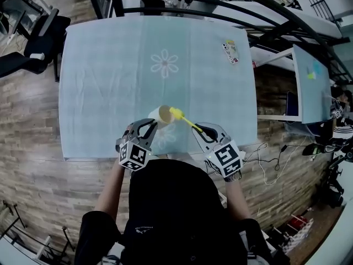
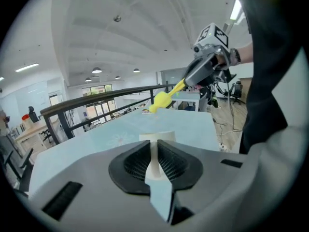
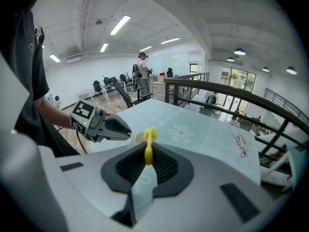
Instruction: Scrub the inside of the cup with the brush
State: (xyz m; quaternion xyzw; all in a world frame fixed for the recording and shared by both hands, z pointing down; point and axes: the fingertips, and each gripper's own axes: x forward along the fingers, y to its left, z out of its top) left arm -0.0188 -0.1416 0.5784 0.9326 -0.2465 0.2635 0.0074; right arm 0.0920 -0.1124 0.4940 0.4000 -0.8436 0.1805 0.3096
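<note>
A pale paper cup [image 1: 160, 115] hangs tilted over the near part of the blue-clothed table [image 1: 105, 81], its tan mouth turned toward the brush. My left gripper [image 1: 148, 128] is shut on the cup's wall, which shows as a white strip [image 2: 155, 146] between the jaws of the left gripper [image 2: 155, 159]. A yellow brush [image 1: 182, 118] is clamped by its handle in my right gripper [image 1: 204, 132], and its head sits right at the cup's mouth. In the right gripper view the brush [image 3: 148, 144] rises from the shut right gripper [image 3: 147, 161], with the left gripper [image 3: 100, 125] and cup [image 3: 139, 137] just beyond.
A small printed packet [image 1: 230, 52] lies at the table's far right. A flower print [image 1: 164, 63] marks the cloth's middle. A black railing [image 1: 182, 7] runs behind the table, a chair [image 1: 39, 42] stands at left, and cables [image 1: 273, 164] lie on the floor at right.
</note>
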